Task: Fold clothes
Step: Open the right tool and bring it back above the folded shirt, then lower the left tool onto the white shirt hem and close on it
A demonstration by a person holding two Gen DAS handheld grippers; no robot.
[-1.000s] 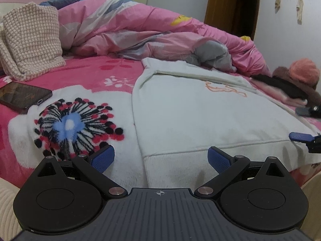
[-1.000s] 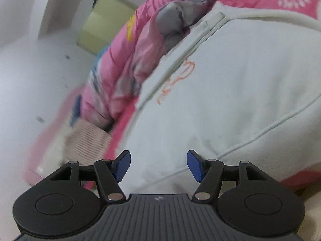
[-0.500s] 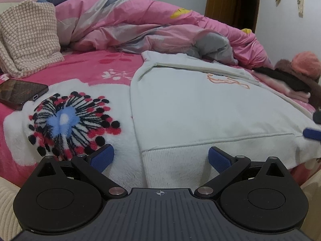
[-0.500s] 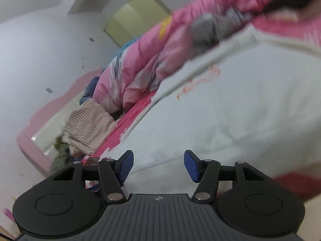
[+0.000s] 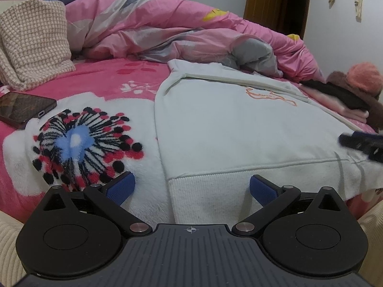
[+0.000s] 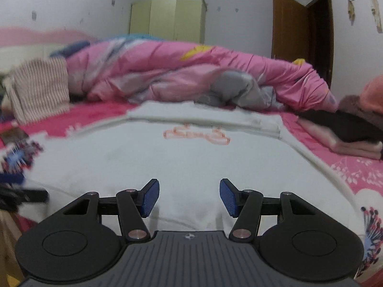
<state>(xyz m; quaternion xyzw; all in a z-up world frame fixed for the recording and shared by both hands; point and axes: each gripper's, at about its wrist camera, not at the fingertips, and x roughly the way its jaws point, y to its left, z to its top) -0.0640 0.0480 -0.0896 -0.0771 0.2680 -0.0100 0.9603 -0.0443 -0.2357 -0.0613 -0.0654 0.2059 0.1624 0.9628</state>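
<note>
A white sweatshirt (image 5: 234, 129) with an orange chest print lies flat on the pink bed, its ribbed hem toward me. My left gripper (image 5: 191, 187) is open, low at the hem's left corner, nothing between its blue pads. The right gripper (image 6: 189, 197) is open too, over the hem nearer the middle of the sweatshirt (image 6: 191, 157). In the left wrist view the right gripper's dark tip (image 5: 359, 143) shows blurred at the right edge, above the hem's right end.
A rumpled pink duvet (image 5: 167, 31) fills the back of the bed. A checked knit garment (image 5: 31, 40) and a phone (image 5: 21, 110) lie at left. Folded clothes with a dark and orange pile (image 5: 347, 93) sit at right. A fluffy flower-patterned blanket (image 5: 79, 143) lies beside the sweatshirt.
The right gripper has swung from a tilted view to level, facing the sweatshirt's hem. The left gripper has eased slightly lower and closer to the hem. Both stayed open.
</note>
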